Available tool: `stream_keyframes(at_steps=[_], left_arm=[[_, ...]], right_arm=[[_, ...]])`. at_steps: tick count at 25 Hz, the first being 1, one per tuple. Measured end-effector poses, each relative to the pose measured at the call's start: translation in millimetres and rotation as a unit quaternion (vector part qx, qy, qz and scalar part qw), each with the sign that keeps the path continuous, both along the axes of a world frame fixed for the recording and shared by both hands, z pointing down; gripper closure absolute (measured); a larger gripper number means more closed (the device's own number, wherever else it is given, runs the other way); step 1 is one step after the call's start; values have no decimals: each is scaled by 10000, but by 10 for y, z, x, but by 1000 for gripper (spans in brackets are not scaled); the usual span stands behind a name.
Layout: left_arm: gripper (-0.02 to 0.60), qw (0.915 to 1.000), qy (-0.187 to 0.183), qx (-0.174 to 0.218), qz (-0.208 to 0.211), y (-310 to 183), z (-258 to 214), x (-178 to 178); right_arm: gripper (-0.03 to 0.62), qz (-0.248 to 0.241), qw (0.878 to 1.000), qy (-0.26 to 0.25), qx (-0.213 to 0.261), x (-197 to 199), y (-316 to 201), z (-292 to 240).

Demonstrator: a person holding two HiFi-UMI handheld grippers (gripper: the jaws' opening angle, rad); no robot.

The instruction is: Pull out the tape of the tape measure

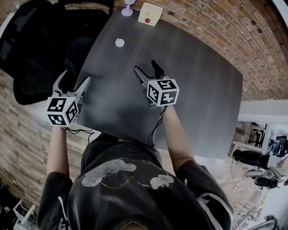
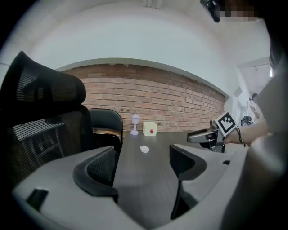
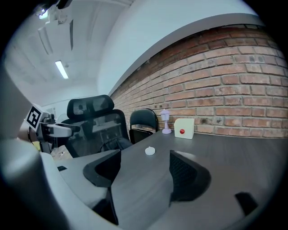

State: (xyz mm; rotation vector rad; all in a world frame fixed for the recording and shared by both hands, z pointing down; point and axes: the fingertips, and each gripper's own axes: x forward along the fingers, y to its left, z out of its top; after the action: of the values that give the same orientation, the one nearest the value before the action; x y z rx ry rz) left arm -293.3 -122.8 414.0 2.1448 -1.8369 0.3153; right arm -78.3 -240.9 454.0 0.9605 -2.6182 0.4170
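Observation:
A small round white tape measure (image 1: 119,42) lies on the dark table (image 1: 193,81), far from me toward the left. It shows ahead of both jaws, in the left gripper view (image 2: 144,149) and the right gripper view (image 3: 150,151). My left gripper (image 1: 74,79) hovers at the table's left edge, open and empty (image 2: 141,166). Over the table's middle, my right gripper (image 1: 146,68) is open too, with nothing between its jaws (image 3: 144,173). Each gripper stands well short of the tape measure.
A cream box with a red button (image 1: 150,13) and a small lavender lamp figure (image 1: 127,9) stand at the table's far edge by the brick wall. A black mesh office chair (image 1: 31,49) sits close to the table's left side.

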Motion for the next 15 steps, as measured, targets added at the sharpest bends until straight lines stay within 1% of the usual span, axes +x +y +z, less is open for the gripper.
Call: stream_keyframes(at_steps=[5, 8, 11, 15], left_arm=[[206, 9994, 94, 85, 310, -383, 38, -247], [206, 9990, 169, 30, 424, -543, 112, -365], [206, 9982, 246, 22, 555, -741, 120, -408], [206, 9971, 261, 29, 712, -978, 177, -418]], right_arm=[[270, 81, 9998, 180, -6, -353, -193, 69], [270, 99, 9994, 324, -113, -524, -258, 152], [270, 225, 9988, 383, -198, -616, -396, 189], [270, 317, 9978, 507, -295, -727, -593, 312]])
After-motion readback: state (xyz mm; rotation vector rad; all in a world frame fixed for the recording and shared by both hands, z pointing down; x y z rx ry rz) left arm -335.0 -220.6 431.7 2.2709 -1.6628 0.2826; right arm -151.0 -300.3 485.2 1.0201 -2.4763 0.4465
